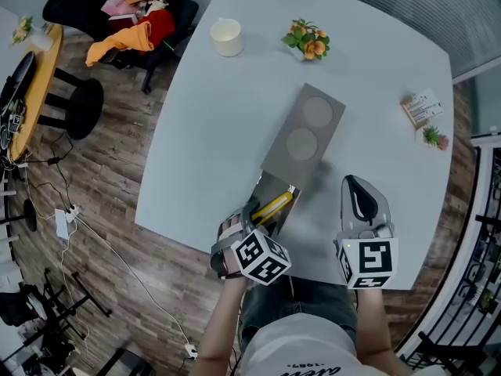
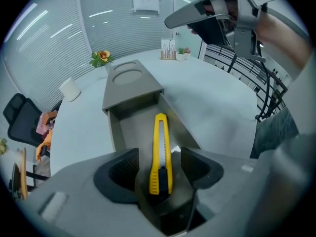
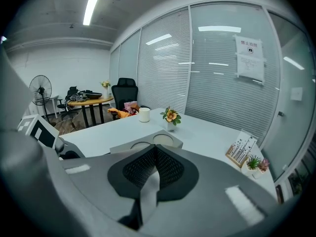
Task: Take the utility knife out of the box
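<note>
A grey box (image 1: 307,128) lies on the pale table, its inner tray (image 1: 268,190) slid out toward me. Inside the tray lies a yellow utility knife (image 1: 273,207) with a black slider. My left gripper (image 1: 257,219) reaches into the tray's near end. In the left gripper view it (image 2: 159,158) stands open, with the dark pads (image 2: 124,171) either side of the knife's (image 2: 161,130) rear end and small gaps between pads and knife. My right gripper (image 1: 358,188) hovers right of the box, shut with nothing in it; its pads (image 3: 140,169) meet.
A white cup (image 1: 227,37) and a flower pot (image 1: 308,41) stand at the table's far side. A card holder (image 1: 419,106) and a small plant (image 1: 433,137) sit at the right. An office chair with clothes (image 1: 133,23) is on the floor to the left. The table's (image 1: 196,171) near edge runs just under the grippers.
</note>
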Tool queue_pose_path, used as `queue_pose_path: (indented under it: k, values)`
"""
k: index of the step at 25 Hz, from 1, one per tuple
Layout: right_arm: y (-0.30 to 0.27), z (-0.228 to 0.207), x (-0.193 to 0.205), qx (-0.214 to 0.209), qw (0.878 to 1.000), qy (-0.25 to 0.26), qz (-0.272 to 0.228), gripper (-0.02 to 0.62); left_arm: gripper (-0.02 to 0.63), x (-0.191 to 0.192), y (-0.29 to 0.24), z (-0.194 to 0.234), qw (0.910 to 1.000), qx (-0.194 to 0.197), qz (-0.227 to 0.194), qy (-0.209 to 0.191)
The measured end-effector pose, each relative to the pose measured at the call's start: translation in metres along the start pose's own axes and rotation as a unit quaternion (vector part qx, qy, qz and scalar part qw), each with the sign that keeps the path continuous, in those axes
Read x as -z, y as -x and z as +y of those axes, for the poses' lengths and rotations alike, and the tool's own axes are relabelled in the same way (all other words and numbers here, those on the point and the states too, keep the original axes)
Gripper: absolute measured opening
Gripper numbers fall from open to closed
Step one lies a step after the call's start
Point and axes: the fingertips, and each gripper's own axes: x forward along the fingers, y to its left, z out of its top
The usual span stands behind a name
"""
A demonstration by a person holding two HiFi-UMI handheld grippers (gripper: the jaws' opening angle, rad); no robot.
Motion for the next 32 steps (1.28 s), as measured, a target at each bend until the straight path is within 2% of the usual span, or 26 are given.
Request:
queue_pose_path:
  k: [6,15,17,21,32]
  values:
    - [-0.002,-0.004,0.005,0.005,1.0,-0.002,0.007,0.025,0.261,0.004,-0.009,-0.008,0.9994,0.016,0.03,-0.009]
    - [-0.006,-0.007,0.008,0.006,1.0,-0.006,0.013,0.025,0.24,0.011,-0.02,-0.007,0.9947,0.007,0.098,-0.032]
    - [-0.006,-0.009,0.009,0.007,1.0,-0.007,0.015,0.025,0.213,0.011,-0.021,-0.01,0.9936,0.016,0.108,-0.028]
    - [-0.008,-0.009,0.011,0.006,1.0,-0.008,0.016,0.025,0.193,0.011,-0.023,-0.012,0.9931,0.039,0.11,-0.014]
    - [-0.01,-0.004,0.014,-0.001,1.0,-0.008,0.018,0.025,0.189,0.01,-0.026,-0.012,0.9914,0.045,0.123,-0.009]
